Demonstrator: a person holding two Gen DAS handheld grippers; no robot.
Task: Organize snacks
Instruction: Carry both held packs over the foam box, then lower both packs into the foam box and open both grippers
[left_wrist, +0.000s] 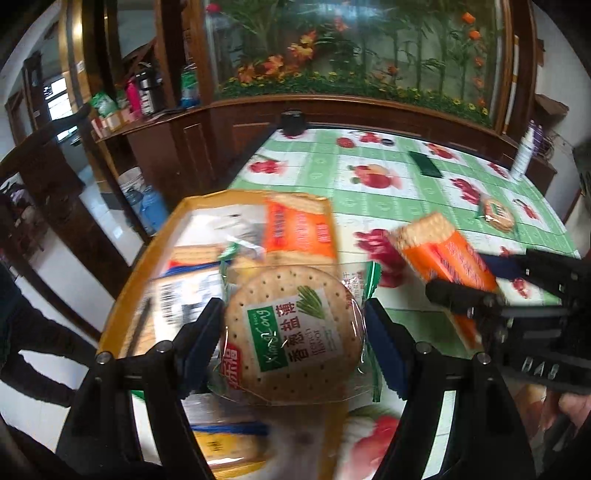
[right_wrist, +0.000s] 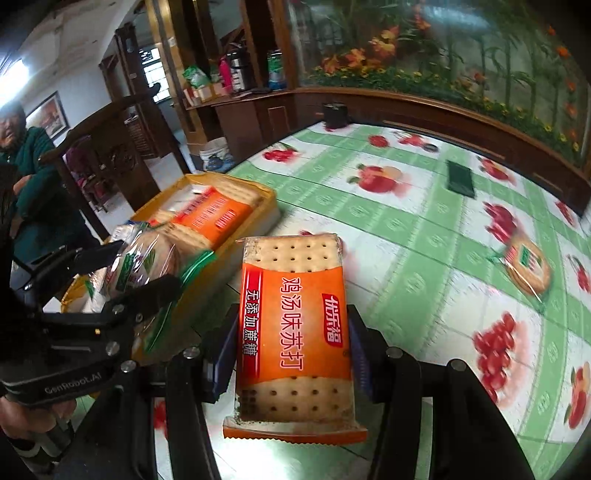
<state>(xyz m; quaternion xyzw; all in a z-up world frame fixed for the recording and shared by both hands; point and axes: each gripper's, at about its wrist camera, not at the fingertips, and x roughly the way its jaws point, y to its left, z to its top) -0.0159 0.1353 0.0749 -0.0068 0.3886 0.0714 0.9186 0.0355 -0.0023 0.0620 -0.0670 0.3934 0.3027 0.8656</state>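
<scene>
My left gripper (left_wrist: 291, 321) is shut on a round cracker pack (left_wrist: 295, 332) with a green label and holds it above the yellow tray (left_wrist: 122, 314). In the tray lie an orange soda-cracker pack (left_wrist: 299, 229) and other packets. My right gripper (right_wrist: 291, 325) is shut on another orange soda-cracker pack (right_wrist: 295, 325), held above the tablecloth just right of the tray (right_wrist: 271, 206). In the right wrist view the left gripper (right_wrist: 133, 271) shows at the left with its round pack (right_wrist: 147, 258). The right gripper (left_wrist: 469, 277) and its pack (left_wrist: 439, 251) show in the left wrist view.
A second round cracker pack (left_wrist: 496, 214) (right_wrist: 526, 264) lies on the fruit-print tablecloth (right_wrist: 406, 229) at the right. A dark flat object (right_wrist: 460, 177), a black cup (right_wrist: 335, 114) and a white bottle (left_wrist: 524, 155) stand farther back. A person in a green top (right_wrist: 33, 166) is at the left, behind a wooden chair.
</scene>
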